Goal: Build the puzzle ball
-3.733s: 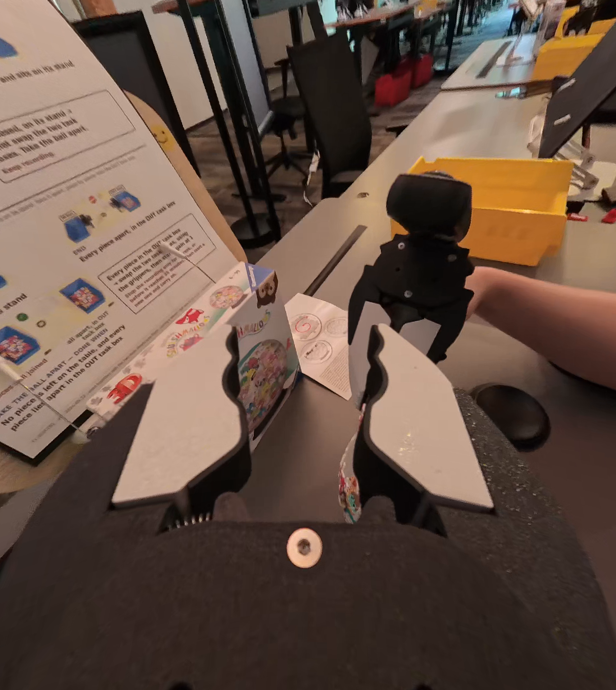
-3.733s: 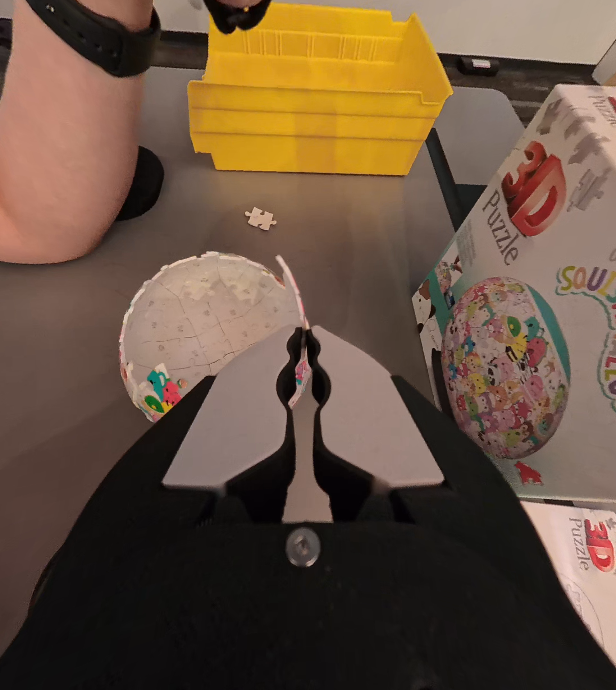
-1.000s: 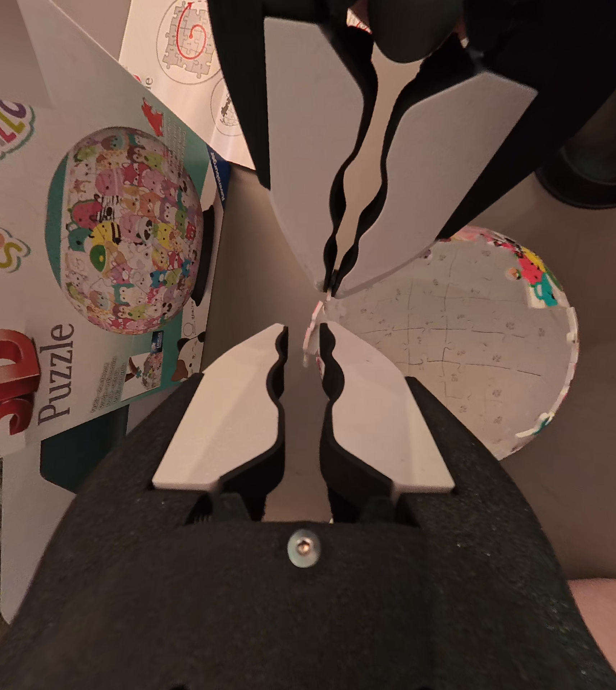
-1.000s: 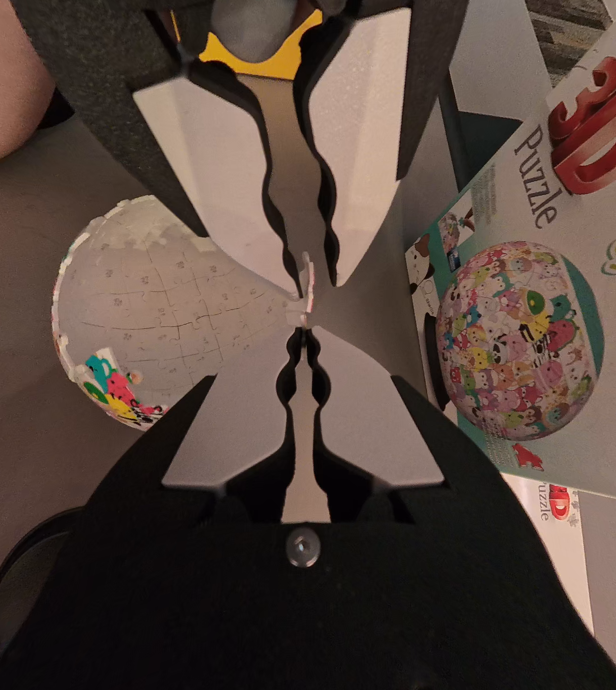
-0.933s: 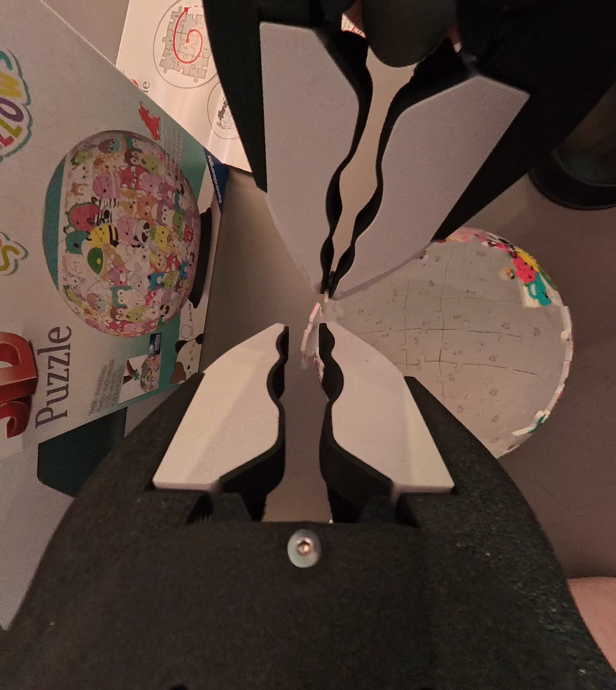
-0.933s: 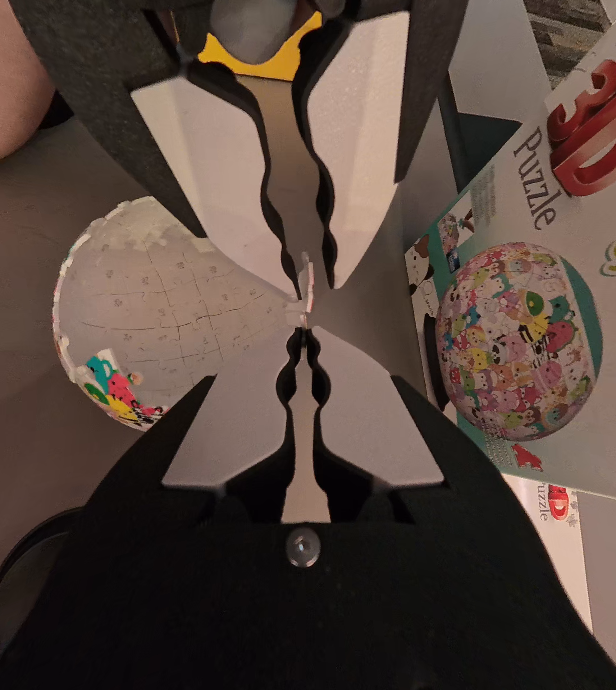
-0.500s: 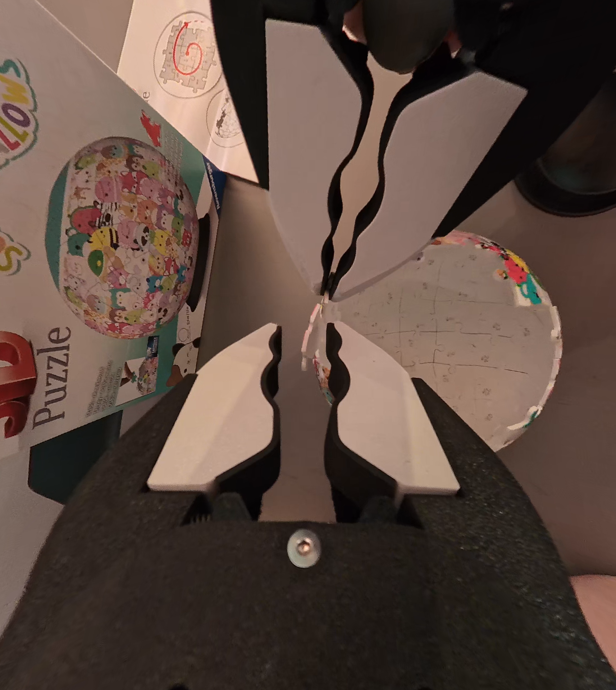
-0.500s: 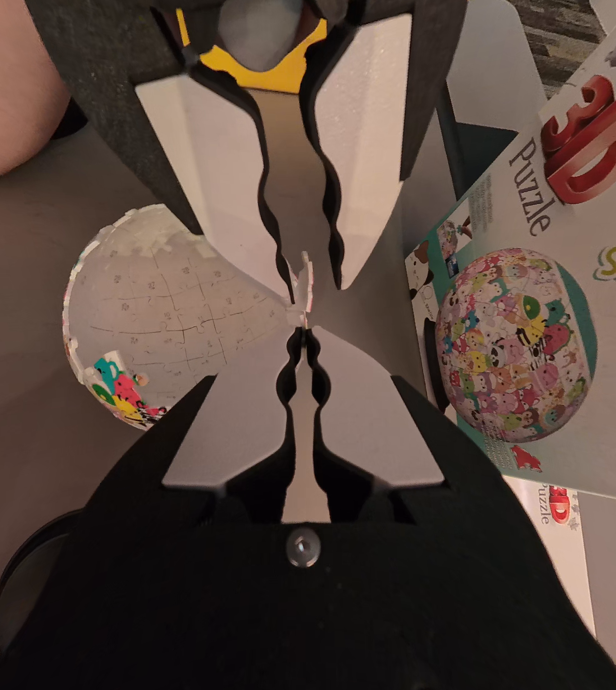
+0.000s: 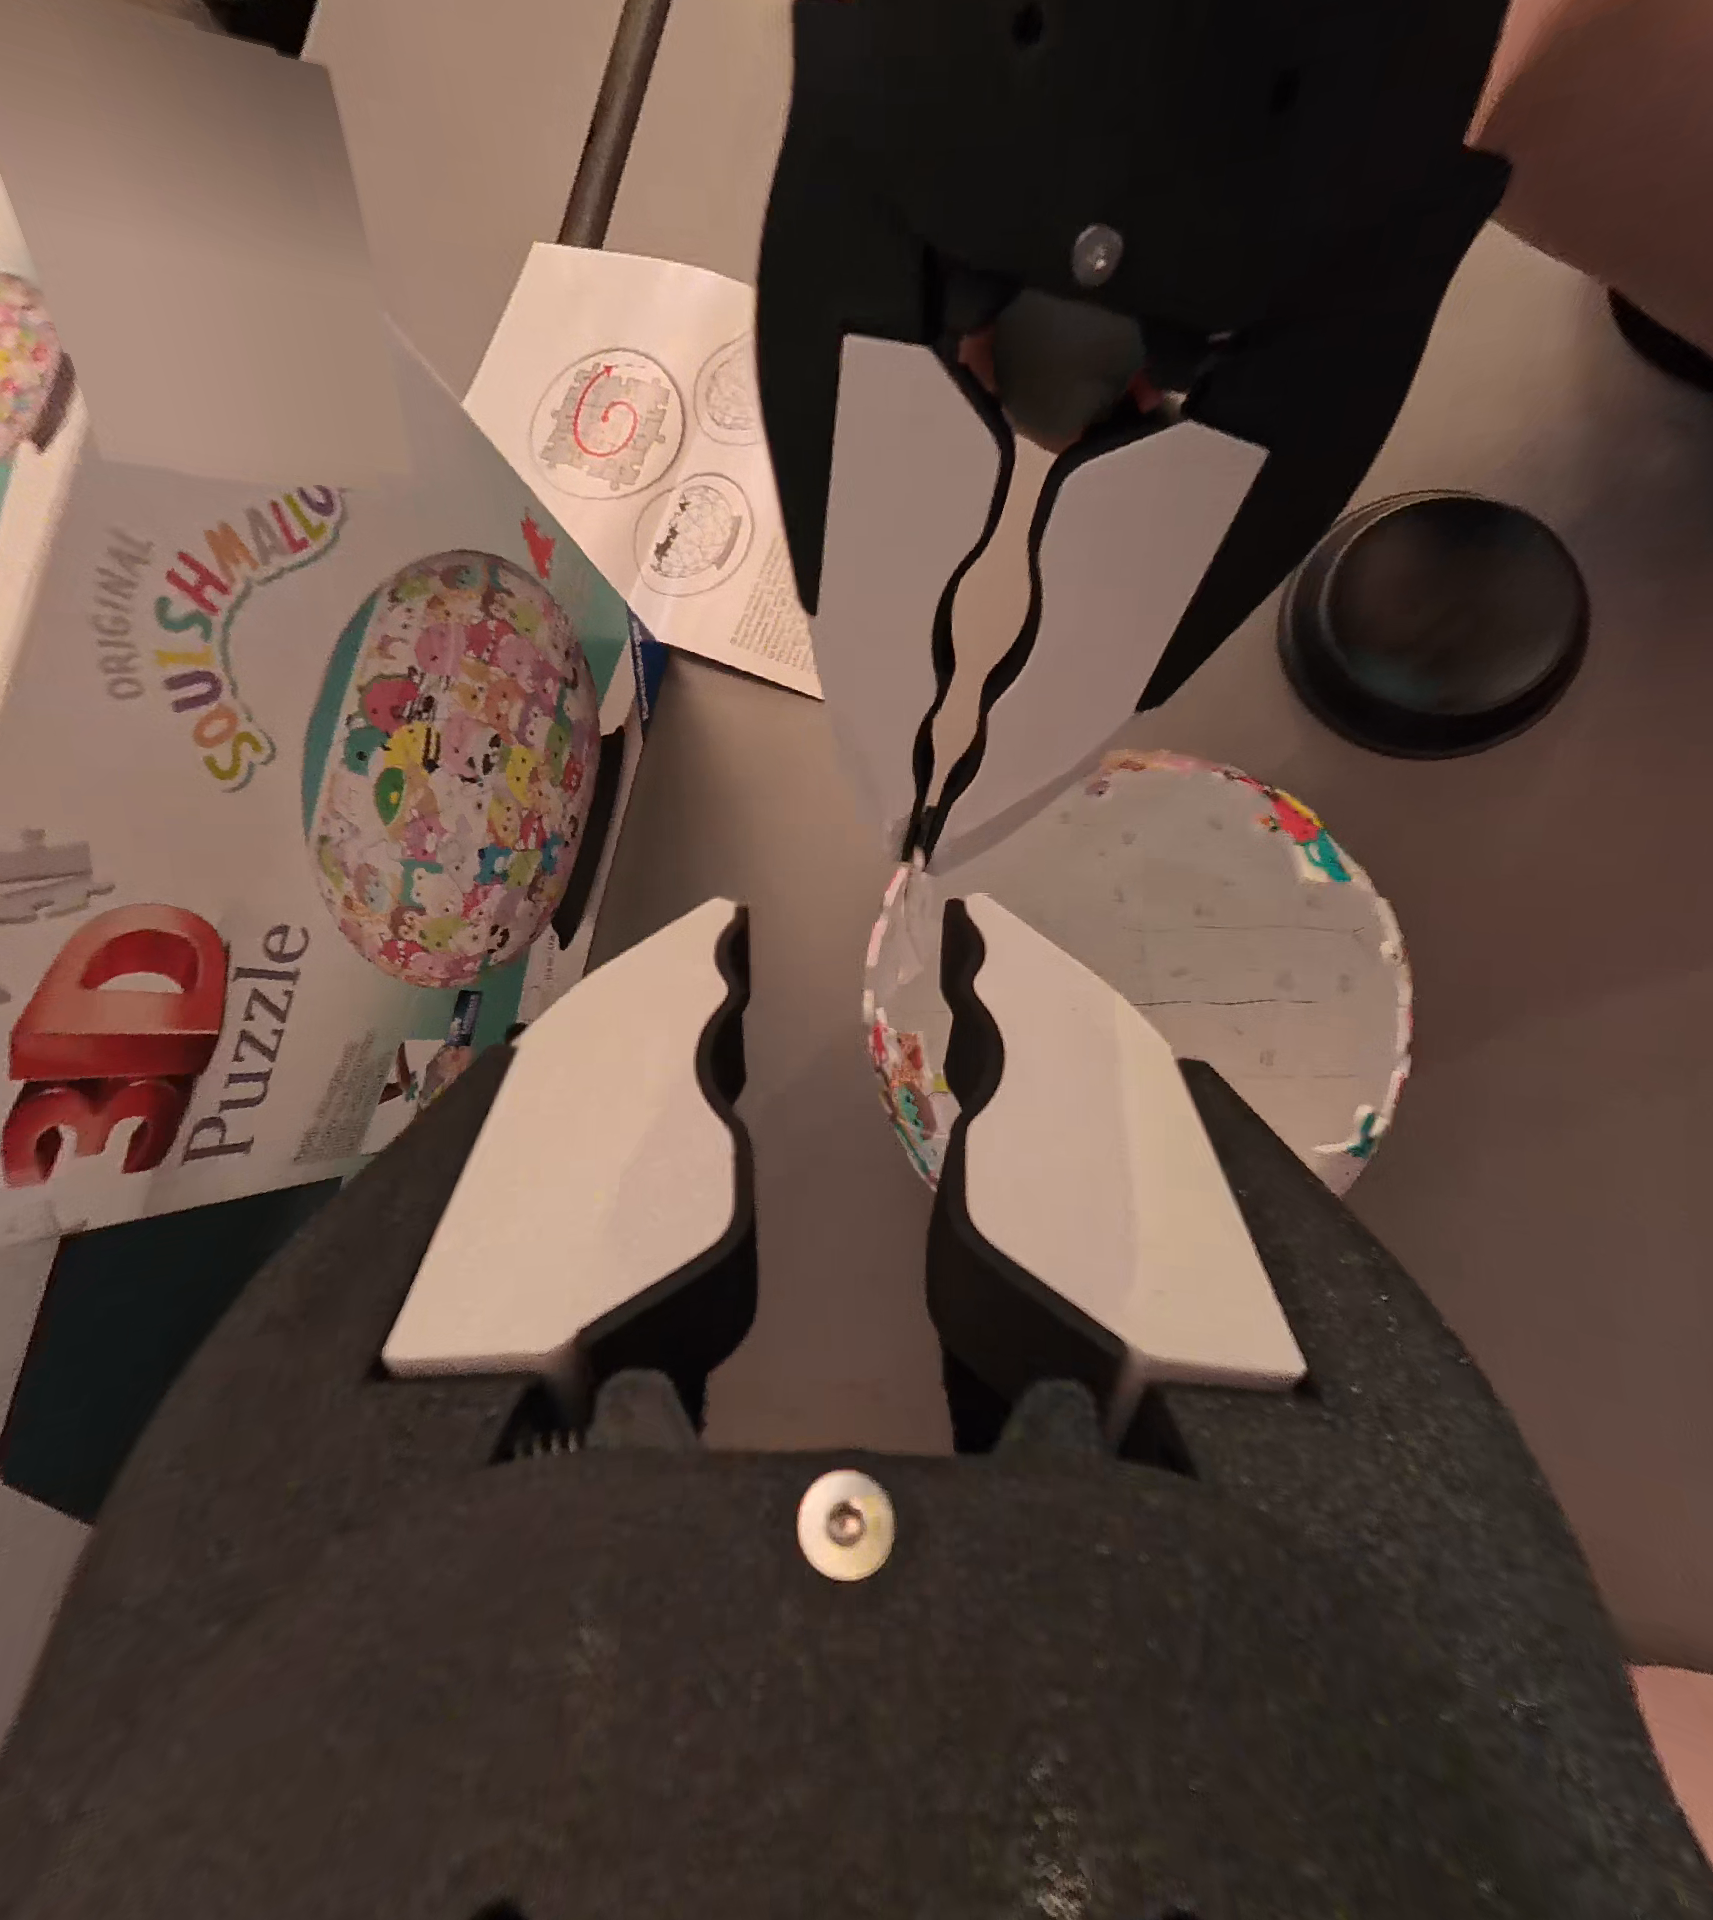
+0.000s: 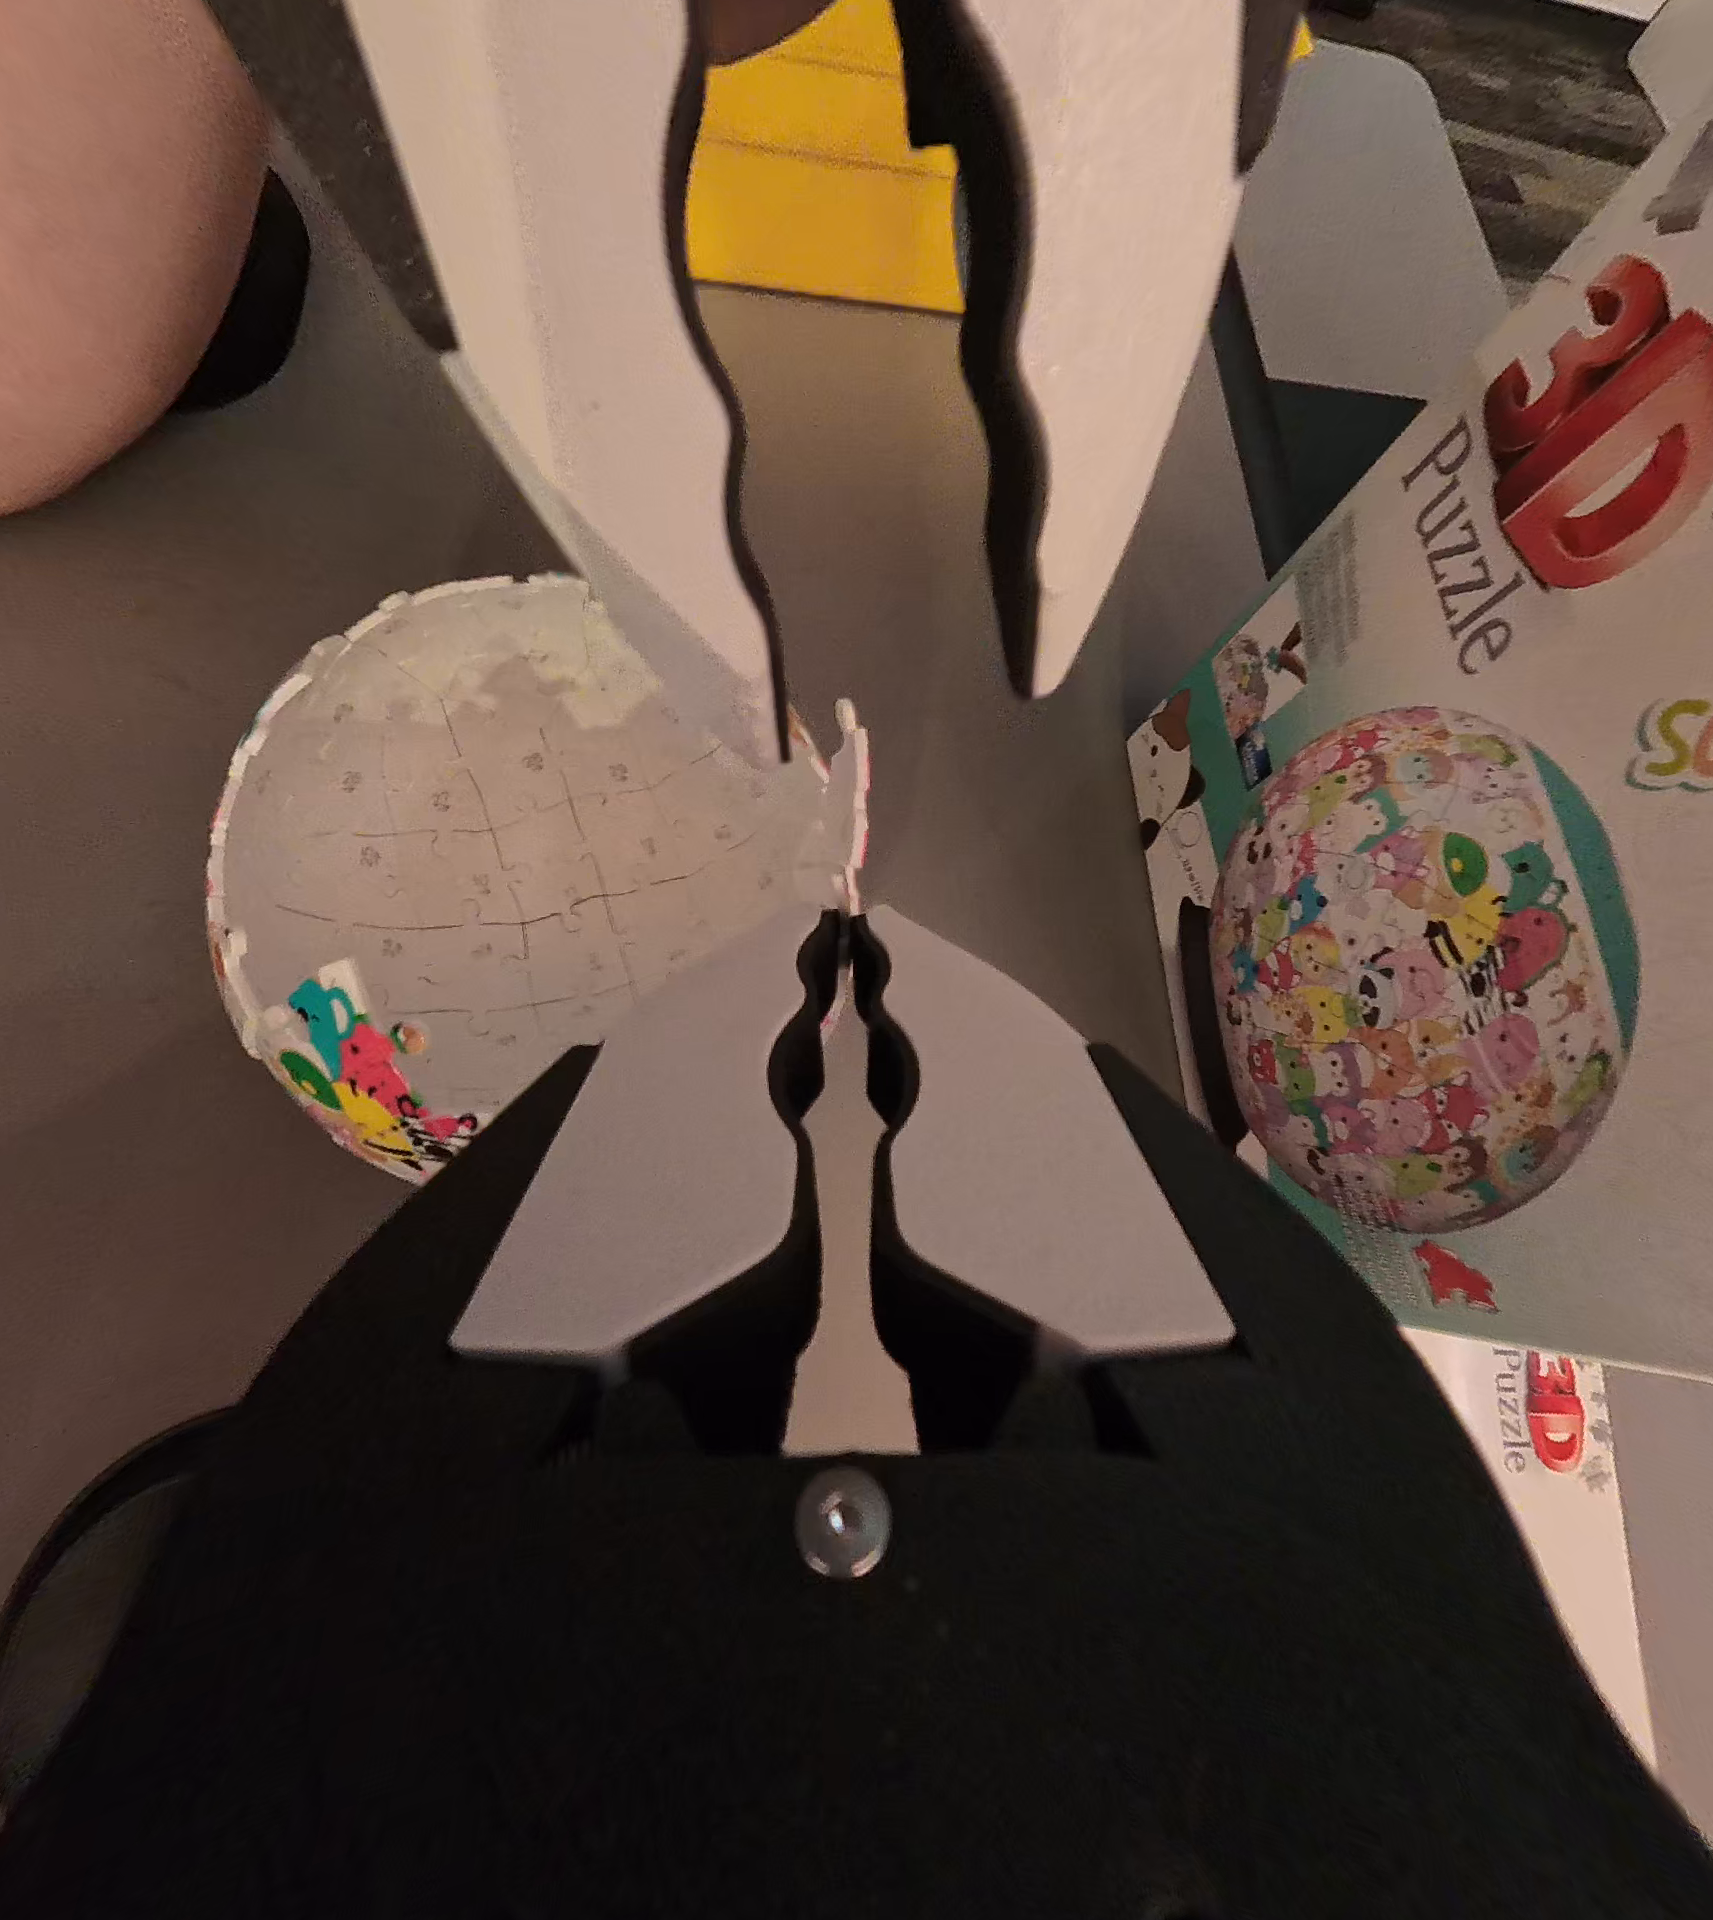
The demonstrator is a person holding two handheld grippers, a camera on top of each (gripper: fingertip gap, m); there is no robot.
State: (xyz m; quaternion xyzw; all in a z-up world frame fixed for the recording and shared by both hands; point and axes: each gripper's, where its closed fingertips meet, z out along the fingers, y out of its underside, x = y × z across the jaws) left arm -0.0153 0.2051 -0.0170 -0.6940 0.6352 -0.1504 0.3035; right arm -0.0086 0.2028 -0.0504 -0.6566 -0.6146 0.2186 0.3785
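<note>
My right gripper [image 10: 847, 920] is shut on a small curved white puzzle piece [image 10: 847, 810] that stands up edge-on from its tips. In the left wrist view the right gripper [image 9: 919, 836] comes down from above with the piece [image 9: 902, 914] hanging below it. My left gripper [image 9: 847, 914] is open and empty, its fingers on either side of the piece without touching it. It also shows in the right wrist view [image 10: 902, 717]. The half-built puzzle ball [image 9: 1195, 987] lies on the grey table with its white inside showing [image 10: 478, 862].
The puzzle box [image 9: 312, 779] lies at the left, with a printed instruction sheet [image 9: 654, 468] behind it. A black round stand [image 9: 1434, 623] sits beyond the ball. The box [image 10: 1454, 935] is at the right in the right wrist view. A person's arm [image 10: 52, 260] is nearby. The left gripper's tips are roughly 4 cm from the right gripper's.
My left gripper has opened wider and drawn back from the piece. The right gripper still holds the piece. The ball has not moved.
</note>
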